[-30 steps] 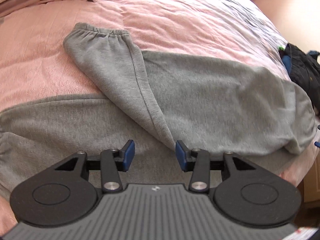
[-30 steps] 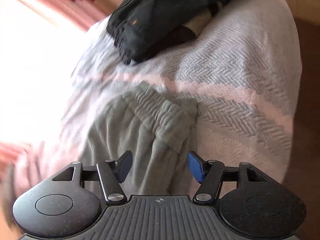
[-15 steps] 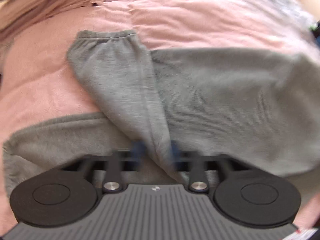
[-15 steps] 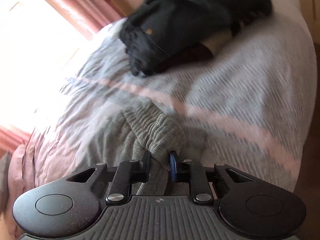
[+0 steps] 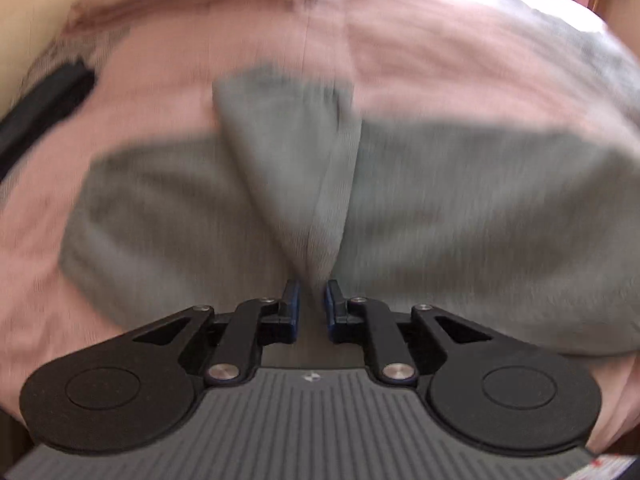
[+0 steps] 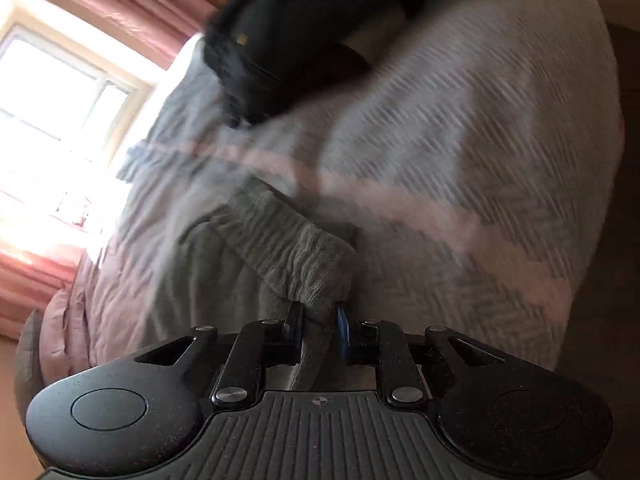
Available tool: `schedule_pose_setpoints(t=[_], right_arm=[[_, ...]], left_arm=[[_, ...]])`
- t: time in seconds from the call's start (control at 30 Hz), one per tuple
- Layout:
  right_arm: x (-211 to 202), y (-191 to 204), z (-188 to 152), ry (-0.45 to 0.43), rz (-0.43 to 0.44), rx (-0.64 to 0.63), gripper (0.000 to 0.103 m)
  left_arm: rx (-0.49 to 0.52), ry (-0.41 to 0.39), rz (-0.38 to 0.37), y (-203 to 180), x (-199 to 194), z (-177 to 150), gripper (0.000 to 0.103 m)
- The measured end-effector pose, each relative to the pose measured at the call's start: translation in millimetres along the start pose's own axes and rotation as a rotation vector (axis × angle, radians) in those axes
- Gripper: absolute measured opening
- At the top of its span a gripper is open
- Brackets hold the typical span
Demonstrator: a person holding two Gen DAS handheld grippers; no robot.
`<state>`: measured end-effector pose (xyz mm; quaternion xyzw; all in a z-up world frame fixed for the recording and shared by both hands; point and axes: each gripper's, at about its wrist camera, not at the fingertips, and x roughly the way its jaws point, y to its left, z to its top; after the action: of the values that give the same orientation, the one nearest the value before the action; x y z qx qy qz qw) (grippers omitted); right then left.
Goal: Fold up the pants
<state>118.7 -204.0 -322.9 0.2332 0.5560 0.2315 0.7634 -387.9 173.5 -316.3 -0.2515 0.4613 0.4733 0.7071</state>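
Note:
Grey sweatpants [image 5: 440,208] lie spread over a pink bed cover [image 5: 248,28], blurred by motion. One leg [image 5: 288,148] is folded across the rest, its cuff at the far end. My left gripper [image 5: 311,292] is shut on the near fold of that leg, which rises from between the blue pads. In the right wrist view, the elastic waistband [image 6: 292,256] bunches up on a grey-and-pink herringbone blanket [image 6: 460,152]. My right gripper [image 6: 320,316] is shut on the waistband's near corner.
A heap of black clothing [image 6: 296,36] lies on the blanket beyond the waistband. A window [image 6: 48,92] with pink curtains sits at the left. A dark strap-like object [image 5: 44,104] lies at the bed's left edge. The bed's edge drops off at the right [image 6: 624,240].
Both grippers went from open to shut, the left on the folded leg and the right on the waistband. Both views have since swung and lifted, and the fabric is pulled up.

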Motion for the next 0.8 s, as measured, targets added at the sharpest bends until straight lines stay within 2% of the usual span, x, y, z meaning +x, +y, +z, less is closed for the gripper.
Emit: schedule_pose_setpoints(t=[0.07, 0.13, 0.17, 0.3, 0.37, 0.43, 0.6, 0.67, 0.7, 0.73, 0.77, 0.8], right_arm=[[-1.8, -0.4, 0.1, -0.012, 0.018, 0.011, 0.014], [-5.3, 7.9, 2.1, -0.016, 0.027, -0.019, 0.018], [-5.6, 12.4, 4.2, -0.01, 0.014, -0.035, 0.019], [-4.7, 17.9, 6.7, -0.002, -0.017, -0.033, 0.021], [-1.4, 18.7, 4.7, -0.011, -0.028, -0.02, 0.023], [1.3, 19.0, 2.1, -0.022, -0.044, -0.006, 0.024], [5.3, 22.3, 1.3, -0.037, -0.074, 0.019, 0.025], [5.5, 24.2, 1.4, -0.038, -0.083, 0.011, 0.025], [5.3, 25.4, 1.4, -0.038, -0.087, 0.01, 0.025], [5.5, 26.1, 1.5, -0.039, -0.091, 0.009, 0.025], [5.7, 26.9, 1.6, -0.04, -0.095, 0.008, 0.025], [5.6, 28.3, 1.4, -0.041, -0.099, 0.004, 0.025]], left_arm=[[-0.012, 0.007, 0.015, 0.5, -3.1, -7.6, 0.015], [-0.027, -0.008, 0.025, 8.8, -14.8, -5.1, 0.029], [-0.025, -0.026, 0.034, 11.9, -21.7, -0.2, 0.03], [0.082, -0.12, 0.083, 12.5, -35.7, 34.3, 0.038], [0.138, -0.152, 0.085, 7.3, -23.5, 61.4, 0.042], [0.19, -0.148, 0.058, -6.8, -0.6, 91.4, 0.049], [0.323, -0.104, 0.082, -46.1, 70.9, 130.3, 0.05], [0.354, -0.084, 0.093, -52.7, 92.0, 134.3, 0.046], [0.355, -0.073, 0.093, -51.9, 99.1, 135.6, 0.037], [0.34, -0.082, 0.088, -48.1, 101.1, 137.1, 0.013], [0.309, -0.099, 0.083, -40.7, 98.3, 138.2, 0.006], [0.251, -0.134, 0.075, -28.8, 88.7, 139.5, 0.005]])
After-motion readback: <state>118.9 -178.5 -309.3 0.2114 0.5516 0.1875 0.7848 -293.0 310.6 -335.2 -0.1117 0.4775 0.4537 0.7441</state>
